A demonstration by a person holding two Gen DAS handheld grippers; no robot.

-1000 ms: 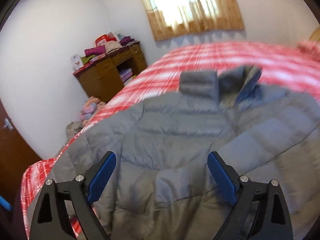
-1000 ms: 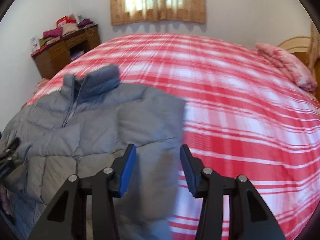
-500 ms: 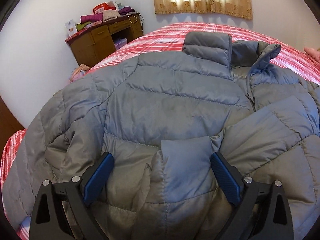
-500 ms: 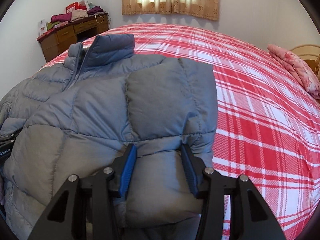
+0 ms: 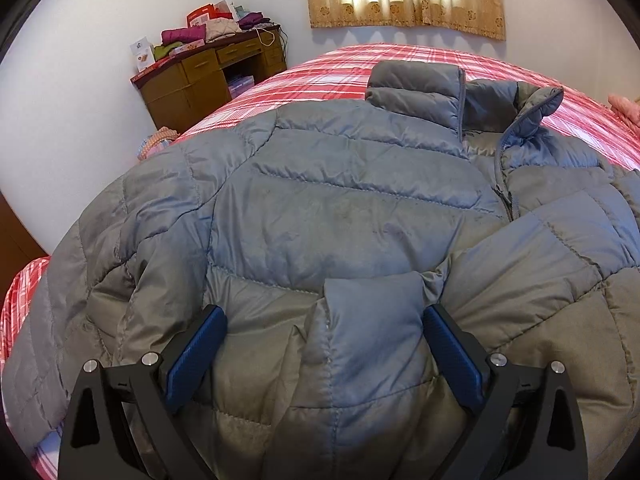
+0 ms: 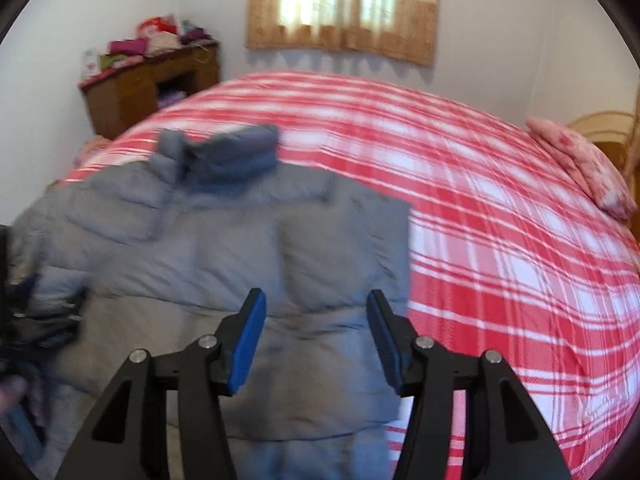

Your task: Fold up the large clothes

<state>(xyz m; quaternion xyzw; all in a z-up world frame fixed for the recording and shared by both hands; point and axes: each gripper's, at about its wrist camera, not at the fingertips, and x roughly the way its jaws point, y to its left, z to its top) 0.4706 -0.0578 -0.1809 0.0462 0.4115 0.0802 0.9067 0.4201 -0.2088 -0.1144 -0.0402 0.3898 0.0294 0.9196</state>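
Observation:
A grey quilted puffer jacket [image 5: 340, 216] lies front up on the red plaid bed [image 5: 400, 64], collar toward the window. One sleeve is folded across its chest, the cuff [image 5: 372, 320] between my left fingers. My left gripper [image 5: 324, 344] is open, low over the jacket, with the cuff lying loose between the jaws. In the right wrist view the jacket [image 6: 224, 248] lies on the left half of the bed [image 6: 500, 220]. My right gripper [image 6: 316, 336] is open and empty above the jacket's right side.
A wooden desk [image 5: 208, 76] piled with clothes and boxes stands against the wall at the far left. A curtained window [image 6: 344, 8] is behind the bed. A pink pillow [image 6: 584, 164] lies at the bed's right edge by a wooden headboard [image 6: 604, 132].
My left gripper came down close over the jacket and has stayed there. My right gripper dipped onto the jacket's right side, then lifted back up and away, still open.

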